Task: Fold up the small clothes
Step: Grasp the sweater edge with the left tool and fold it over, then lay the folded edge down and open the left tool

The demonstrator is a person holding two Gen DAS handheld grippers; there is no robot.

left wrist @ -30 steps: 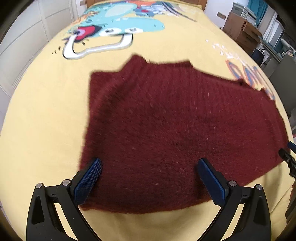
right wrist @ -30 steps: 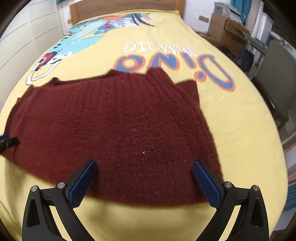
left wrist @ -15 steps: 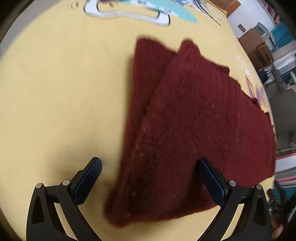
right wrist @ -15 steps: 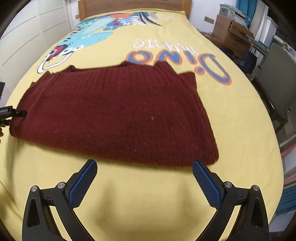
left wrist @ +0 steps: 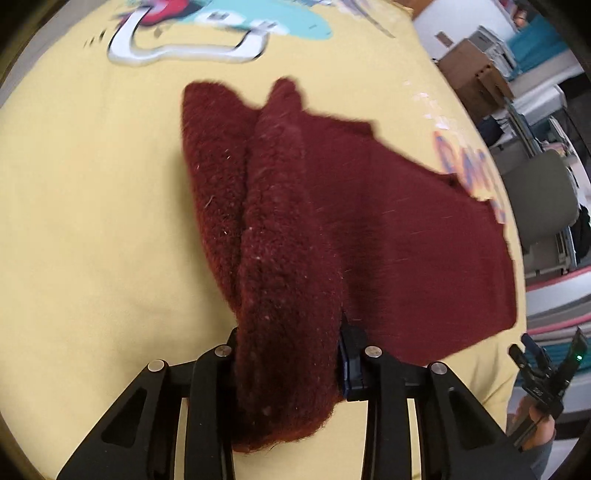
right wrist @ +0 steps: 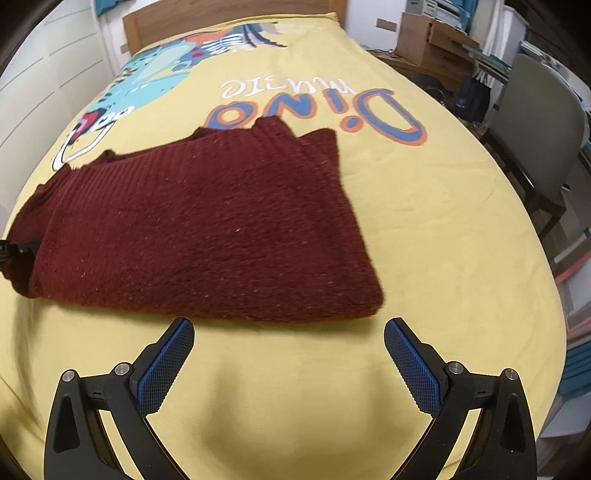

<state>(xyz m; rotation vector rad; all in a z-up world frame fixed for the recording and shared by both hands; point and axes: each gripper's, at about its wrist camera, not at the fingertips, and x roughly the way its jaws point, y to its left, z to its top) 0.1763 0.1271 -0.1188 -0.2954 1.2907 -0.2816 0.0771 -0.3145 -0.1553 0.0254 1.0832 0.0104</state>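
Nearest, left gripper (left wrist: 288,365) closing its jaws on a bunched edge of the maroon sweater (left wrist: 369,229); right gripper (right wrist: 288,365) held with jaws wide, gripping nothing, just short of the hem. Sweater lay partly doubled on the yellow bed (right wrist: 424,240); further folds judged left. Only the right view showed "Dino" lettering (right wrist: 317,110) whole and the headboard (right wrist: 221,18) beyond.
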